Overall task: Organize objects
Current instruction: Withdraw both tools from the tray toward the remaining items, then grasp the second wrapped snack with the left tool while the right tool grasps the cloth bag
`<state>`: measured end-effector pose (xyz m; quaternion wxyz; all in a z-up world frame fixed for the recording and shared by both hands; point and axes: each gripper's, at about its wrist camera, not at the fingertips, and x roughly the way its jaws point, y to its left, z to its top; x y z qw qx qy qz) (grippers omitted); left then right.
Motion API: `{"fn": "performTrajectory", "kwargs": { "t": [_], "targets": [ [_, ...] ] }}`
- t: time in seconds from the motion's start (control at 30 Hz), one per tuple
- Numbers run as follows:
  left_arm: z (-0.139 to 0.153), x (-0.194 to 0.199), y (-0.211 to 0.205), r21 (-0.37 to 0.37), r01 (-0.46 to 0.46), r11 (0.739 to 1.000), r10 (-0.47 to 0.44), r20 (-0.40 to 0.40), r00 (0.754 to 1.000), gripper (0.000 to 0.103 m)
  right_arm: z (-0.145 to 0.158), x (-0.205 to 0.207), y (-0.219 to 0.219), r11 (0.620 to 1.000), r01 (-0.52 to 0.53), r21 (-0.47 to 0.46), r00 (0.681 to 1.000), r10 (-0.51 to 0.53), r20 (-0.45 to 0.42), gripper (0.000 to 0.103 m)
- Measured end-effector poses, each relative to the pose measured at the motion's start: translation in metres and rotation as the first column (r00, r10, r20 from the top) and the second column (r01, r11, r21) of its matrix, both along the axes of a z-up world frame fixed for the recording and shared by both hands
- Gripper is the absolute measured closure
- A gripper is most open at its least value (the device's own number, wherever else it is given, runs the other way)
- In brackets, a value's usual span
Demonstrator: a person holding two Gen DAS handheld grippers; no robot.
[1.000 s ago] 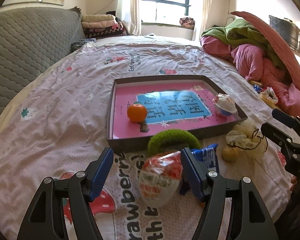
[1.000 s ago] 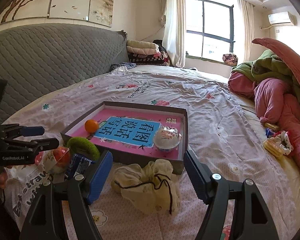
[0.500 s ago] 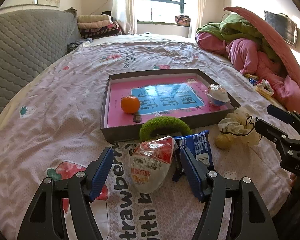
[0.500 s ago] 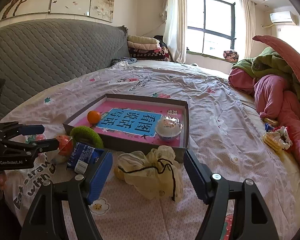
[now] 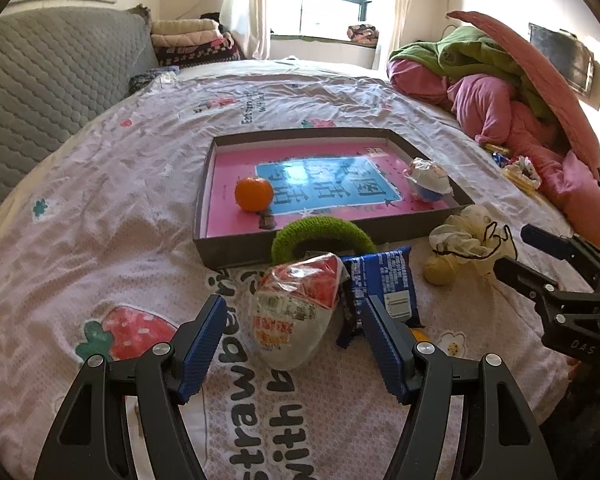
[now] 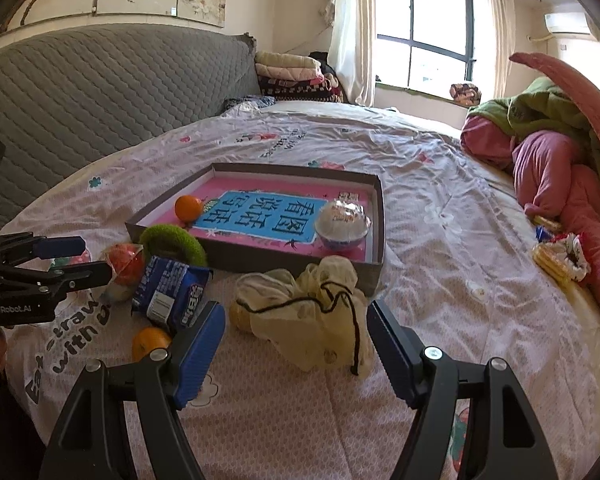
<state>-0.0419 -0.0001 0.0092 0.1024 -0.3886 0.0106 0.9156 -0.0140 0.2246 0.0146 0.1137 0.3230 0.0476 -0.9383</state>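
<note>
Holding your left hand-held gripper [image 5: 292, 338] open around the clear-wrapped red-and-white food packet [image 5: 298, 314] on the pink strawberry-print bed sheet [image 5: 100, 216], pads apart from it, you keep your right hand-held gripper [image 6: 296, 338] open too, over the cream drawstring cloth bag [image 6: 312, 312] just beside the shallow grey cardboard tray [image 6: 374, 268]

Tray [image 5: 300, 258] lies mid-bed [image 5: 100, 208]. In it: orange [image 5: 253, 193] at its left, wrapped cup [image 5: 428, 179] at its right. Ring [image 5: 323, 232] leans against the tray's near wall. Before the ring: wrapped bun [image 5: 296, 314], snack packet [image 5: 382, 286] touching its right. Drawstring pouch [image 5: 466, 240] lies right of the packet, by the tray's near right corner.
</note>
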Motion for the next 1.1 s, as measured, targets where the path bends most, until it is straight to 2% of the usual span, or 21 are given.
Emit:
{"fn": "performTrajectory", "kwargs": {
  "t": [0.57, 1.1],
  "targets": [
    [-0.014, 0.007, 0.007, -0.036, -0.001, 0.999, 0.002, 0.034, 0.999, 0.032, -0.016, 0.001, 0.005, 0.999, 0.033, 0.020, 0.998, -0.034, 0.057, 0.030],
    [-0.031, -0.008, -0.002, -0.042, -0.023, 0.999, 0.024, 0.039, 0.999, 0.032, -0.031, -0.014, 0.010, 0.997, 0.046, 0.068, 0.997, -0.050, 0.055, 0.030]
  ]
}}
